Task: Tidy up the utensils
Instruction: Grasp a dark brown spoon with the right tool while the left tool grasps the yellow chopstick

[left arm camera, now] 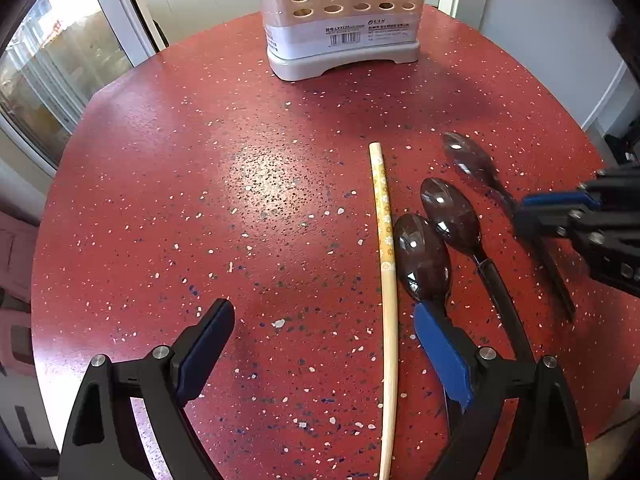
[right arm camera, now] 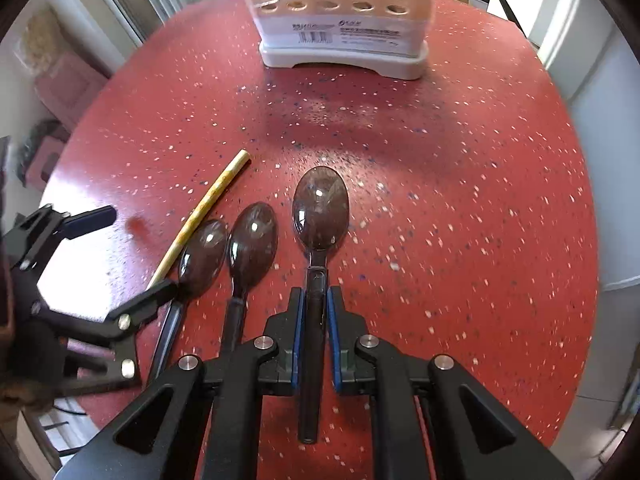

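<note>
Spoon (right arm camera: pixel 320 208), lower centre of the right wrist view, lies on the red speckled table (right arm camera: pixel 460 200), its handle between the blue pads of the right gripper (right arm camera: pixel 316 304), which is clenched on it. Left gripper (left arm camera: pixel 324 320) hangs released over the chopstick (left arm camera: pixel 386 248), grasping nothing. Judged step: lift and carry to the utensil holder (right arm camera: pixel 340 20), top centre. Keep the handle straight in the pads; raise clear of the two neighbouring spoons (right arm camera: pixel 252 244) at lower left before moving. Spoon is dark translucent brown plastic, glossy oval bowl facing up, long slim black handle.
</note>
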Available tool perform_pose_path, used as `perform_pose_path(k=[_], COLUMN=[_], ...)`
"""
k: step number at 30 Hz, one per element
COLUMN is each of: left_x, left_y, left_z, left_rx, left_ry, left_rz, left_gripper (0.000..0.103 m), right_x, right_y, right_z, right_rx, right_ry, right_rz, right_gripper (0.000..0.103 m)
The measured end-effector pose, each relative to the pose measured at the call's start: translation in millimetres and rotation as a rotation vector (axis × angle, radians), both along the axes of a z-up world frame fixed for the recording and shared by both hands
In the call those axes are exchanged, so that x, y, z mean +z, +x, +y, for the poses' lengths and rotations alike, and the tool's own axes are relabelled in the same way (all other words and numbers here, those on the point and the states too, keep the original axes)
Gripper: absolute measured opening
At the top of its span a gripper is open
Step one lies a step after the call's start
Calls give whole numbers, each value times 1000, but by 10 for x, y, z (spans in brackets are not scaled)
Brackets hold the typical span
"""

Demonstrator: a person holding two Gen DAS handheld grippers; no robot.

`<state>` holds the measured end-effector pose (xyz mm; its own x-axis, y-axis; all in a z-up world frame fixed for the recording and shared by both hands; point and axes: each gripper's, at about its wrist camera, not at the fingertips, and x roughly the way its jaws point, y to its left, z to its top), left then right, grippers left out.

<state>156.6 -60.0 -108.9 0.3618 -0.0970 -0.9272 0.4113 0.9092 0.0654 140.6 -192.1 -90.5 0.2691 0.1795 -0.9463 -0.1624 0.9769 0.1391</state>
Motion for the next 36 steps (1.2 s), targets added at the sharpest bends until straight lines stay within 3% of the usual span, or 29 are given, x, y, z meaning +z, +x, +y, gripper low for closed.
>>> perform_pose_path(k=[9,12,16,17,18,26,36], left_x=[5,34,81,98,117,165,599], left_y=[174,230,213,201,183,133,-216], left_z=[-85,-123,-257,-298,-340,-247,57], left_rx=[-29,-48,-109,-125,-141,-64,47], left_ry=[27,-9,-4,-7,-8,-99,-256], left_rz=[91,138,149,151,147,97,-106], left_gripper=[103,94,69,47,36,36,36], right_x=[239,380,477,482,496,566,664], right_y=[-211,-289,-393,-422,-443,-499,-521], right_z=[-493,-562,-627,-634,-648,-724,-803], right_rx=[-39,-42,-39,-39,-38,-41,-54], right_ry=[111,129,145,148,151,181,224], right_rz=[-66,-88,-107,-111,-114,-149,-175], right_gripper=[12,12,12,12,12,12,12])
